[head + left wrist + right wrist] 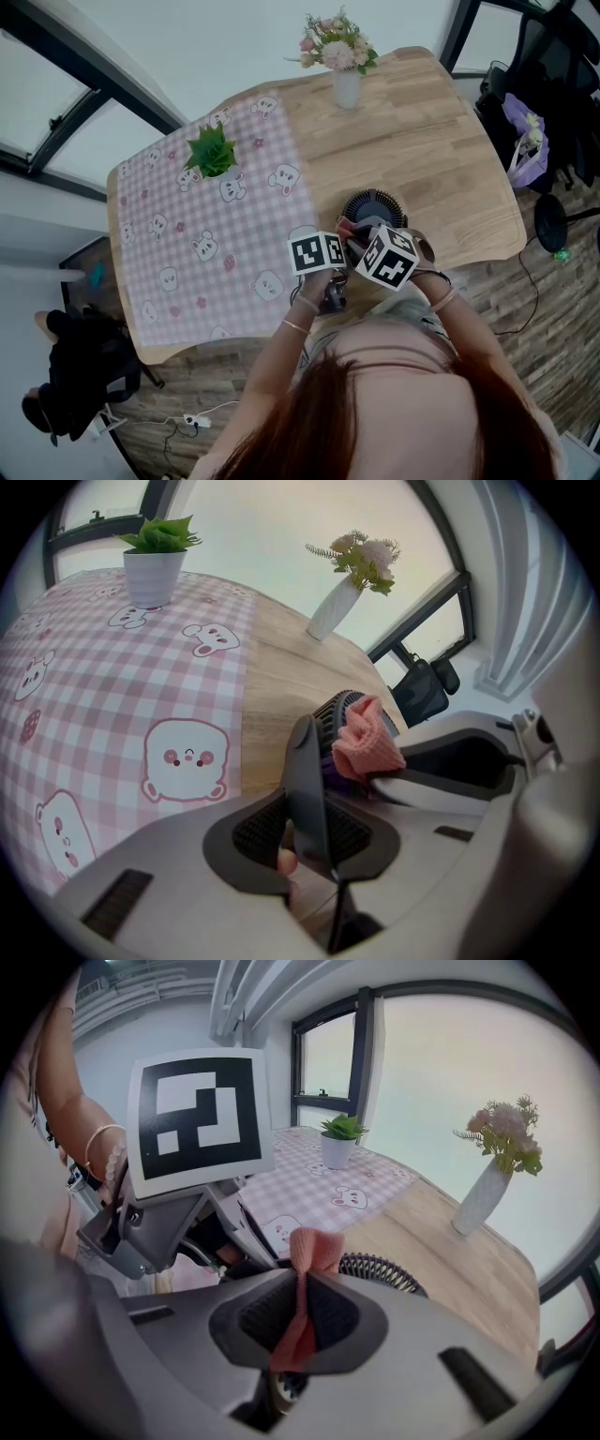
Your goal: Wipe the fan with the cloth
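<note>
A small round dark fan stands near the table's front edge, its grille facing up. My left gripper is shut on a dark flat part of the fan, just left of the grille. A pink cloth is pinched in my shut right gripper, and its bunched end rests against the fan's near rim. In the head view both marker cubes crowd the fan's near side, left gripper beside right gripper, with the cloth between them.
A pink checked tablecloth with bear prints covers the table's left half. On it stands a potted green plant. A white vase of flowers sits at the far edge of the bare wood. Chairs and a purple bag are at the right.
</note>
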Available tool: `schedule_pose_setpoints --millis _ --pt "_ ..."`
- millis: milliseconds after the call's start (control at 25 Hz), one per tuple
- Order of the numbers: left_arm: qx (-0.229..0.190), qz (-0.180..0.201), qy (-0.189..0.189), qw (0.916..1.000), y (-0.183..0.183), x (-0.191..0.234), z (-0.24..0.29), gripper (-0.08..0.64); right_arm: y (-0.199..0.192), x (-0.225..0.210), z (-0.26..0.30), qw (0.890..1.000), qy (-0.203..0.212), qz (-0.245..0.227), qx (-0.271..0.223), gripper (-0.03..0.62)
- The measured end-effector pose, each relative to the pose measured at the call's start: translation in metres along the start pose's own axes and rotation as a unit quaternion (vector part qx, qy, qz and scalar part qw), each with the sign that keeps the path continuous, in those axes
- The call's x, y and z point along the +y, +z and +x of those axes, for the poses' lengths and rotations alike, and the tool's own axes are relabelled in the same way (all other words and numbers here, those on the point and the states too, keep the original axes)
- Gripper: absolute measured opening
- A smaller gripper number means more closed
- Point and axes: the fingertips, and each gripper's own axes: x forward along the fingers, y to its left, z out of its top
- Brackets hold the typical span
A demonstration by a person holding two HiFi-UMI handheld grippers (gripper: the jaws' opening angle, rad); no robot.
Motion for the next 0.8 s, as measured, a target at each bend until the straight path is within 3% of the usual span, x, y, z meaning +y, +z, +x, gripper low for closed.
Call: schedule_pose_setpoints --millis 800 --pt "-0.003 -0.011 0.003 0.9999 0.001 0.001 0.001 0.091 0.013 -0.016 0.01 1.0 0.014 0.008 -0.004 0.028"
